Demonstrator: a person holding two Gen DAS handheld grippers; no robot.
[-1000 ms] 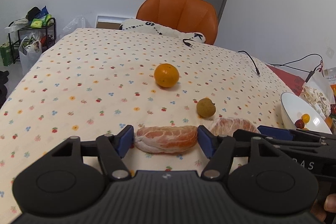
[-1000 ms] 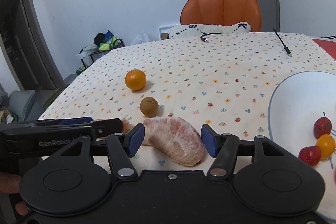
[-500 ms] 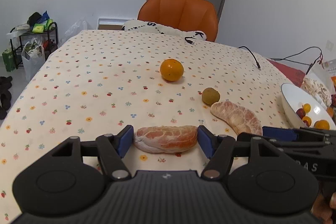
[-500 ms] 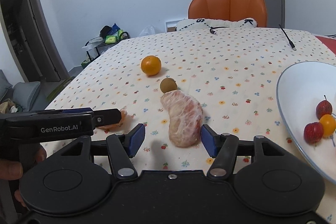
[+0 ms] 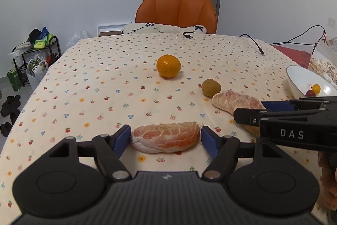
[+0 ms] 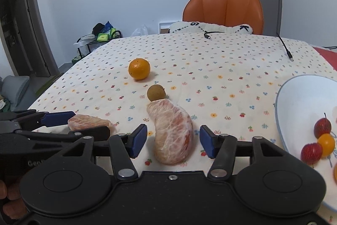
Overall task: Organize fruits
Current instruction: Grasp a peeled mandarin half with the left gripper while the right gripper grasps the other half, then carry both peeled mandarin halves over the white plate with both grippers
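Note:
My left gripper [image 5: 165,138] is shut on a peeled pomelo segment [image 5: 166,137], both blue pads at its ends. It also shows in the right wrist view [image 6: 89,122]. My right gripper [image 6: 171,140] is open, its pads either side of a second pomelo segment [image 6: 173,136] that lies on the flowered tablecloth [image 6: 221,69] without touching it. That segment also shows in the left wrist view [image 5: 236,101]. An orange [image 6: 139,68] and a small brown-green fruit [image 6: 156,92] lie farther back. A white bowl [image 6: 294,102] with small red and yellow fruits [image 6: 321,136] stands at the right.
An orange chair [image 6: 224,11] stands behind the table with a white cushion [image 6: 210,27]. Black cables [image 6: 285,46] lie on the far right of the cloth. A rack with bags [image 5: 33,58] stands on the floor at the left.
Both grippers have pulled back and risen, so the table looks farther. The right gripper has let go of its segment, which now lies lengthwise between the open pads. The left keeps its hold.

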